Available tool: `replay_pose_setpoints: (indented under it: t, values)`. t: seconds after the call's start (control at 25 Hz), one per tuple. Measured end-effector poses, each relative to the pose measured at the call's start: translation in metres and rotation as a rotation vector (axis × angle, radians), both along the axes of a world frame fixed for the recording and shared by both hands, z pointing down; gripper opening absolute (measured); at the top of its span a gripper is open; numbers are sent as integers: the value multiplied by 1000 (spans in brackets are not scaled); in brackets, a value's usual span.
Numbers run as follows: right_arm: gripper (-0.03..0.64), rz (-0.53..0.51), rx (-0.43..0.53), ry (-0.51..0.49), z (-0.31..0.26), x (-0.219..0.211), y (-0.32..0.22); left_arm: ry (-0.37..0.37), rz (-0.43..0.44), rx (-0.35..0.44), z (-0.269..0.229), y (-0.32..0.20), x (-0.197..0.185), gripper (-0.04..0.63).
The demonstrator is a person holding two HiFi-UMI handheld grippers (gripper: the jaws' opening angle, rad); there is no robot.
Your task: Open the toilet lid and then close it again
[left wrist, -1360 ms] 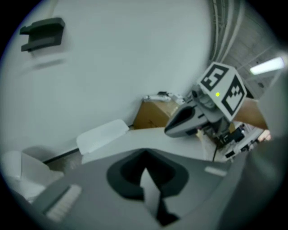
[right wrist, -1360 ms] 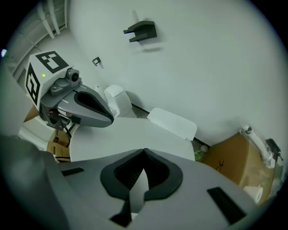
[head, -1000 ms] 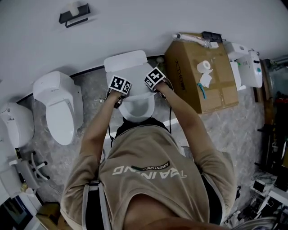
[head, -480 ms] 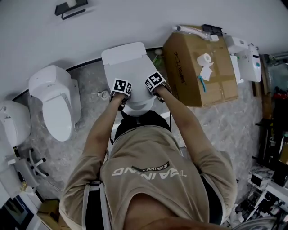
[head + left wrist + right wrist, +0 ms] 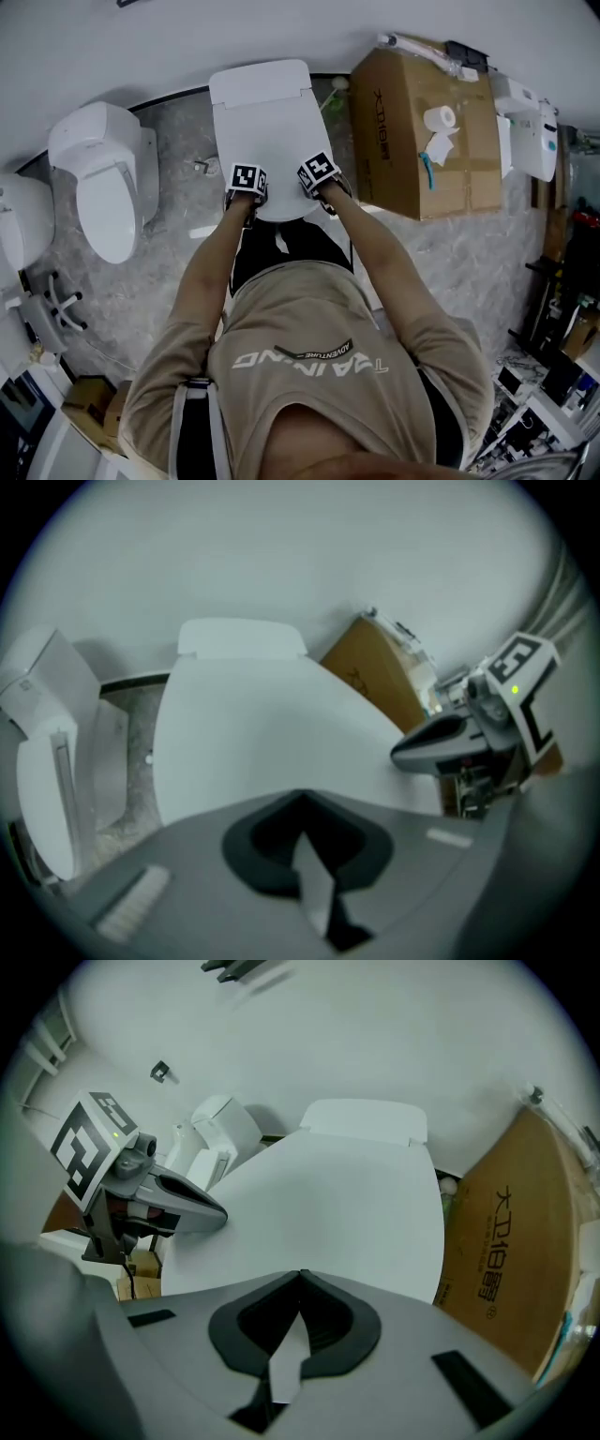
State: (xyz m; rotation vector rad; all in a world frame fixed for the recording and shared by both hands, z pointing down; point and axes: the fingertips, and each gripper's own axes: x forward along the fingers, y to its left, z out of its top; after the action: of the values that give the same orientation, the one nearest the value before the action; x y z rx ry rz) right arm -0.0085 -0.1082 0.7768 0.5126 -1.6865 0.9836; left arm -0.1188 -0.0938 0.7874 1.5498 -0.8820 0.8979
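Toilet lid point(image 5: 262, 122) lies flat down, so closing looks about done. Your left hand-held gripper point(image 5: 251, 187) and right hand-held gripper point(image 5: 310, 184) are at its front edge, jaws together and empty.

Sanitary-ware workroom — toilets point(image 5: 262, 122) in a row, cardboard box point(image 5: 422, 141)

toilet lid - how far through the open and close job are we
Opening is done, and closing nearly so: the toilet lid, raised a second ago, now lies flat. In hand: the left gripper and right gripper, jaws together, rest on its front edge. Left: only lifting them away.
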Motion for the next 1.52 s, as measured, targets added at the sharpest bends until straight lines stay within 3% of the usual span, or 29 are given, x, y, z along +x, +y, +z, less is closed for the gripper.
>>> replay_pose_setpoints:
  t: [0.28,0.48,0.68,1.0,1.16,1.36,1.52]
  values:
    - [11,-35,-45,-27,36,7,19,-66,-2,-67,29,22,4,3]
    - [12,-87,-56,-53,66,6,31,-171,116,-92,58,38,0,3]
    - [11,-66,-131,-45,93,8,42,-109,43,-128,88,36,3,3]
    - [12,15,-179,-21,151,11,57,-86,-43,-167,144,33,-5,3]
    - [11,33,-194,-11,171,14,60,-81,-32,-205,158,43,1,3]
    - [11,54,-191,-19,178,8,57,-150,-4,-152,176,39,-4,3]
    - [11,43,-177,-27,183,1,52,-122,-17,-173,183,41,-4,3]
